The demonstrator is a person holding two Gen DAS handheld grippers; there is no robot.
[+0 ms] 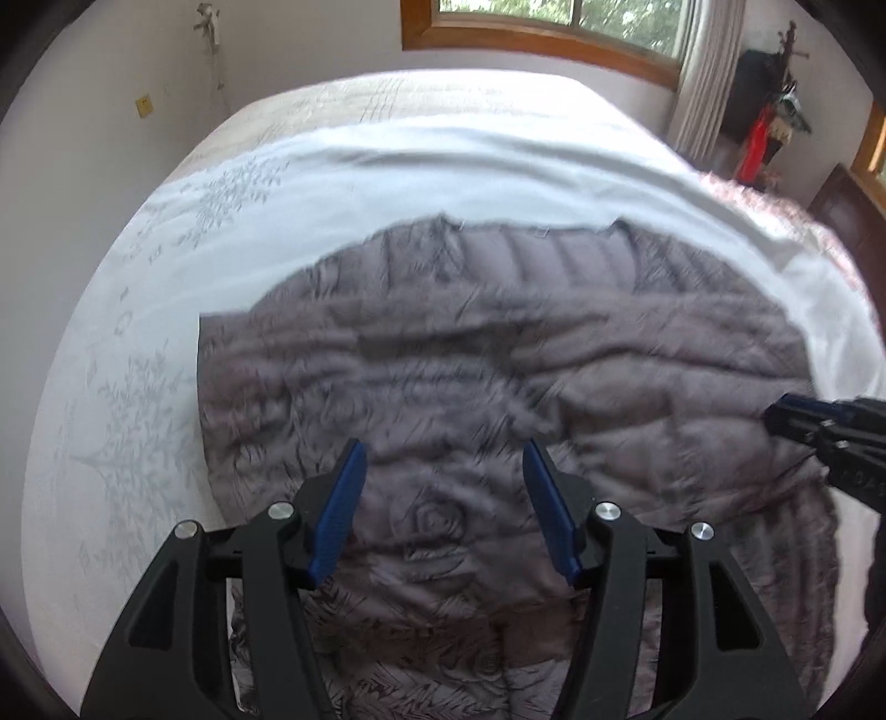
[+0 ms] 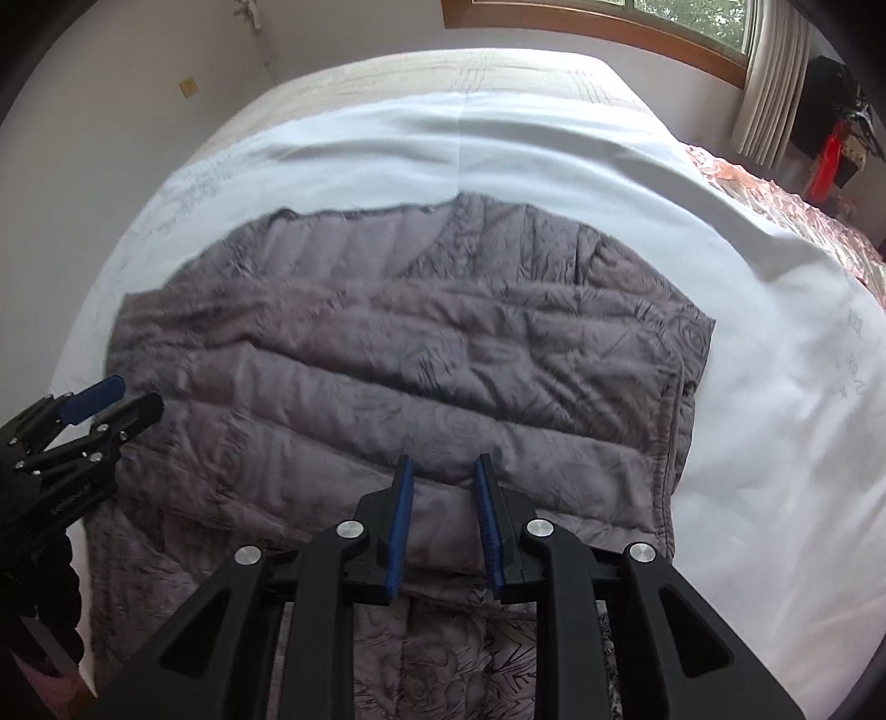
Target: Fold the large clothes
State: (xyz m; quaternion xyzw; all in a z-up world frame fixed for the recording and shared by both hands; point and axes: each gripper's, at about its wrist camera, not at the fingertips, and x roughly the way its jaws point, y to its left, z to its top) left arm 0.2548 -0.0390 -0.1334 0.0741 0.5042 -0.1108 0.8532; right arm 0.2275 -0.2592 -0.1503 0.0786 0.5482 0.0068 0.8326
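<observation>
A grey quilted puffer jacket [image 1: 498, 376] lies spread on the white sheet [image 1: 387, 183] of a bed; it also shows in the right wrist view [image 2: 410, 343], with a sleeve folded across its body. My left gripper [image 1: 443, 459] hovers over the jacket's near part, jaws wide open and empty. It shows at the left edge of the right wrist view [image 2: 130, 396], open. My right gripper [image 2: 443, 476] is over the jacket's near hem, jaws partly open with nothing between them. Its black tip enters the left wrist view [image 1: 786, 415] from the right.
The bed [image 2: 498, 72] reaches back to a wall with a wood-framed window [image 1: 554, 27] and curtain [image 2: 775, 83]. A pink patterned cover [image 2: 775, 210] lies on the bed's right side. A dark rack with a red item [image 1: 758, 144] stands at the far right.
</observation>
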